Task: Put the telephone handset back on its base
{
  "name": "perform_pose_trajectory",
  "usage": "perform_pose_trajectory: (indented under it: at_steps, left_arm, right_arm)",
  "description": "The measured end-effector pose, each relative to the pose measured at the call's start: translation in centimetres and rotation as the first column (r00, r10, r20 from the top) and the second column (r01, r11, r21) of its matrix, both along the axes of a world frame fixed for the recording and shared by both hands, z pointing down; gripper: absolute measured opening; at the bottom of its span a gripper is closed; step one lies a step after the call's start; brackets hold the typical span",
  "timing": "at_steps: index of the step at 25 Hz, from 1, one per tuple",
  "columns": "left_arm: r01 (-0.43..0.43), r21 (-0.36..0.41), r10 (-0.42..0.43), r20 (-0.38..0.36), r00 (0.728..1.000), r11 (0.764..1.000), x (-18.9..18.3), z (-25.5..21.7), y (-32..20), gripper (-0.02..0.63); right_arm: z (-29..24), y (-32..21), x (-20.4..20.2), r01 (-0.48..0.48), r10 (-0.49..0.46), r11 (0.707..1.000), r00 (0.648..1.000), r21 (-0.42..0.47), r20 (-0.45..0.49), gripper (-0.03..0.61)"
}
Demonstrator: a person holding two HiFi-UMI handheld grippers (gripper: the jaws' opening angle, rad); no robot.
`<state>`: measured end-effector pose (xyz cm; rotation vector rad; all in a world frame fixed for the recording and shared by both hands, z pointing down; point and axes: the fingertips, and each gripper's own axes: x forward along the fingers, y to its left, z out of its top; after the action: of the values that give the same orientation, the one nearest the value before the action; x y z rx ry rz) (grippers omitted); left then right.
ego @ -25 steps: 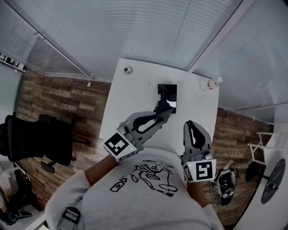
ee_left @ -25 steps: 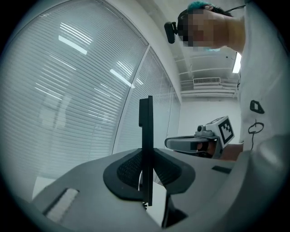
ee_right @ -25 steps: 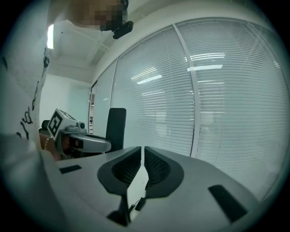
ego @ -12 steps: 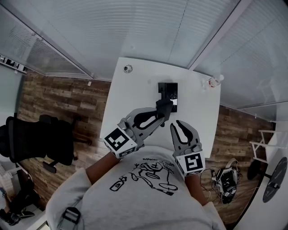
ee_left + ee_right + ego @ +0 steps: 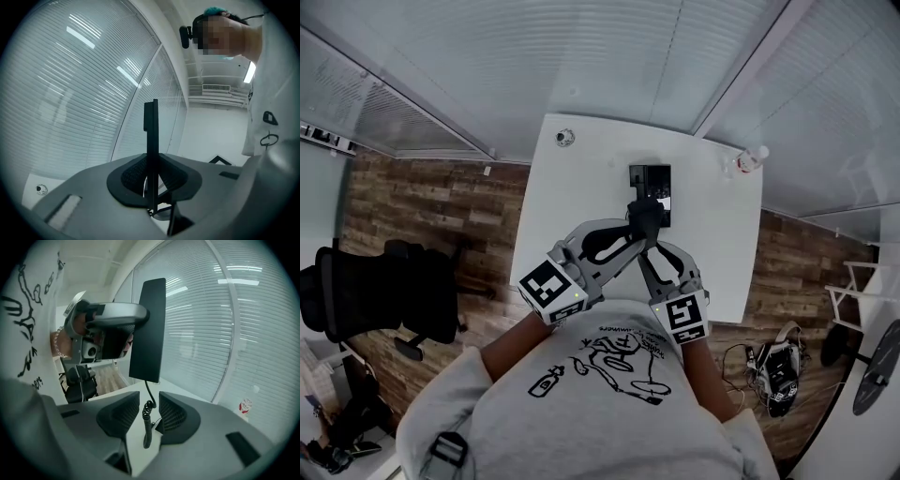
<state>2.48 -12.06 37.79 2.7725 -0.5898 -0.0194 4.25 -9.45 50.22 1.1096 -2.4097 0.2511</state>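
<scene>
The job is half done: the handset [image 5: 150, 126] is clamped edge-on between the shut jaws of the left gripper [image 5: 152, 179], lifted clear of the table [image 5: 562, 187]. It is not yet set on the base [image 5: 642, 178], which lies just beyond the tips of both grippers. The right gripper [image 5: 149, 414] has its jaws narrowly apart, with the coiled cord [image 5: 147, 425] hanging loose between them, and the handset itself looks like a slim, flat, dark slab with that cord trailing from its lower end.
</scene>
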Motion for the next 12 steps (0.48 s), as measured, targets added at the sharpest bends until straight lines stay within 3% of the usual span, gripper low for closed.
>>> perform_pose_trajectory:
  at_steps: [4,7,12]
  left_arm:
    - [-0.017,-0.043,0.017,-0.006,1.0,0.999,0.4,1.1,-0.6,0.069]
    - [-0.022,-0.112,0.019,-0.021,1.0,0.993,0.4,2.8,-1.5,0.069]
    - [-0.044,-0.209,0.035,-0.047,0.998,0.977,0.4,5.9,-2.8,0.069]
  right_arm:
    - [1.5,-0.4,0.1,-0.008,0.009,1.0,1.0,-0.015,0.002,0.095]
    - [2.5,-0.4,0.5,-0.02,0.02,0.999,1.0,-0.032,-0.005,0.032]
    - [4.8,0.3,0.7,-0.008,0.005,0.994,1.0,-0.109,-0.029,0.008]
